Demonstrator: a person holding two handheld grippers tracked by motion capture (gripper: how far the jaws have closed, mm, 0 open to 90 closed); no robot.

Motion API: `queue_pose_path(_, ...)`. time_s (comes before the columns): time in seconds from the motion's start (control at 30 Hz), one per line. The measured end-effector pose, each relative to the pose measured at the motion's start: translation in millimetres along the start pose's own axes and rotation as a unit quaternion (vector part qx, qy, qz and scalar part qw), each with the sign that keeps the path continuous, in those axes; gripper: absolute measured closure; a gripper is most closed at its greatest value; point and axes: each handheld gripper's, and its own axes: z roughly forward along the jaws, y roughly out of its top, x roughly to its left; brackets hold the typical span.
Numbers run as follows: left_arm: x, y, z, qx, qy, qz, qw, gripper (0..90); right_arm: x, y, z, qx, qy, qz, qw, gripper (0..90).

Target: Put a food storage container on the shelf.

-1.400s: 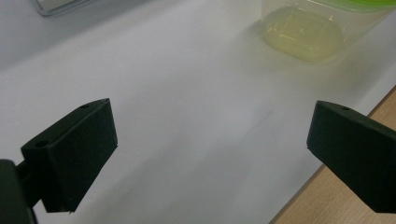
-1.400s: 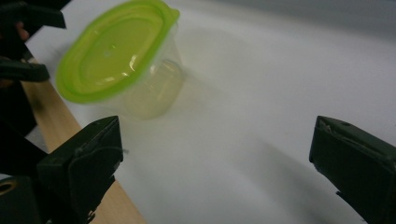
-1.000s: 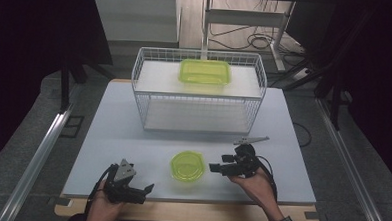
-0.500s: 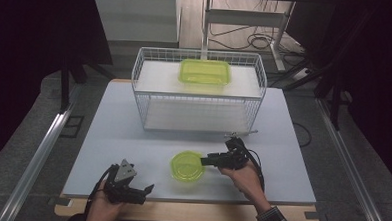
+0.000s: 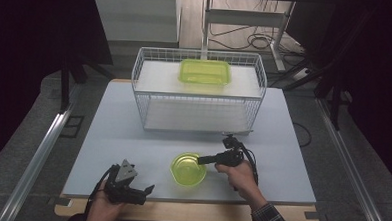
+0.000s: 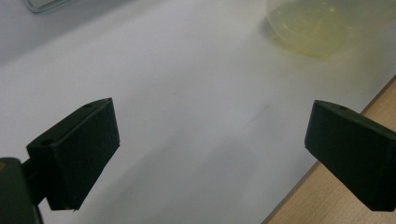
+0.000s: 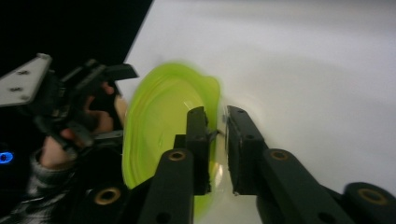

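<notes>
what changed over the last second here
The right gripper swung in leftward from beside the round translucent green bowl and closed its jaws on the bowl's right rim. The bowl itself has barely shifted on the white table. The left gripper stayed open at the near edge, and the rectangular green container stayed on top of the white wire basket.

One round green bowl [image 5: 188, 169] is sitting on the single white counter [image 5: 132, 138], and one rectangular green container [image 5: 205, 71] is lying on top of the one white wire basket [image 5: 199, 98] standing farther back. Two grippers are showing: the left gripper [image 5: 148, 190] and the right gripper [image 5: 202, 160], one in each of the person's two hands.
</notes>
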Motion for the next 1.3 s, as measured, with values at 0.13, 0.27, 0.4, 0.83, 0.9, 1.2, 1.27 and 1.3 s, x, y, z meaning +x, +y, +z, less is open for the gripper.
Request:
queue_pose_path(0.13, 0.1, 0.0, -0.2, -0.001, -0.001, 0.0, 1.0, 2.8, 3.2, 0.8, -1.1, 0.002, -0.006, -0.004, 1.0, 80.9)
queue_pose_path(0.27, 0.1, 0.0, 0.0, -0.001, -0.001, 0.0, 1.0, 2.8, 6.7, 2.7, -6.9, -0.01, -0.003, -0.008, 0.9999, 81.0)
queue_pose_path(0.4, 0.3, 0.0, -0.3, -0.002, -0.001, -0.001, 1.0, 2.8, 11.8, 6.6, -15.7, -0.022, -0.007, -0.016, 0.9996, 81.0)
queue_pose_path(0.83, 0.7, -0.2, -0.4, -0.002, -0.001, -0.002, 1.0, 2.8, 21.0, 19.5, -41.7, -0.062, 0.003, -0.017, 0.9979, 81.0)
queue_pose_path(0.9, 0.7, -0.2, -0.3, -0.001, -0.001, -0.002, 1.0, 2.8, 23.0, 22.1, -45.6, -0.069, 0.009, -0.015, 0.9975, 81.0)
queue_pose_path(1.2, 0.8, -0.3, -0.4, -0.002, -0.001, -0.003, 1.0, 2.8, 32.9, 35.2, -64.4, -0.091, 0.002, -0.021, 0.9956, 81.0)
queue_pose_path(1.27, 0.7, -0.2, -0.7, -0.003, -0.001, -0.003, 1.0, 2.8, 35.2, 37.8, -68.4, -0.096, 0.0, -0.022, 0.9951, 81.0)
queue_pose_path(1.3, 0.7, -0.1, -0.8, -0.004, -0.002, -0.003, 1.0, 2.8, 36.0, 39.1, -70.4, -0.099, 0.001, -0.022, 0.9948, 81.0)
